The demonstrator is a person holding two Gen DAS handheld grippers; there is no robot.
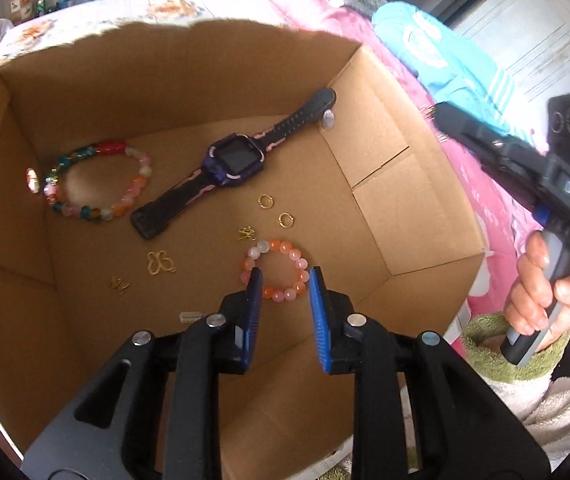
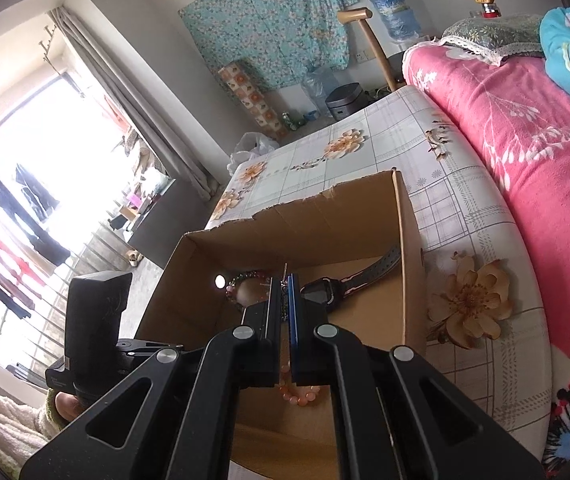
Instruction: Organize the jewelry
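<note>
Left view, jaws: the left gripper (image 1: pixel 285 286) is spread, nothing pinched.
Left view, bracelet: the small orange and pink bead bracelet (image 1: pixel 275 270) lies flat on the brown cardboard box (image 1: pixel 385 208) floor, right under the tips.
Right view, jaws: the right gripper (image 2: pixel 283 292) is pressed together on a thin metal pin (image 2: pixel 285 274), above the box.
Nearer hand: left.

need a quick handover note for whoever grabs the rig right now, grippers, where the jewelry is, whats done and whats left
Left gripper: open above the orange bead bracelet on the cardboard box floor, not gripping it.
Right gripper: shut on something thin and metallic, too small to identify, over the box.
In the box: watch, multicolour bracelet, two gold hoops, small gold charms.
Left: drop the right gripper's piece into the box.
</note>
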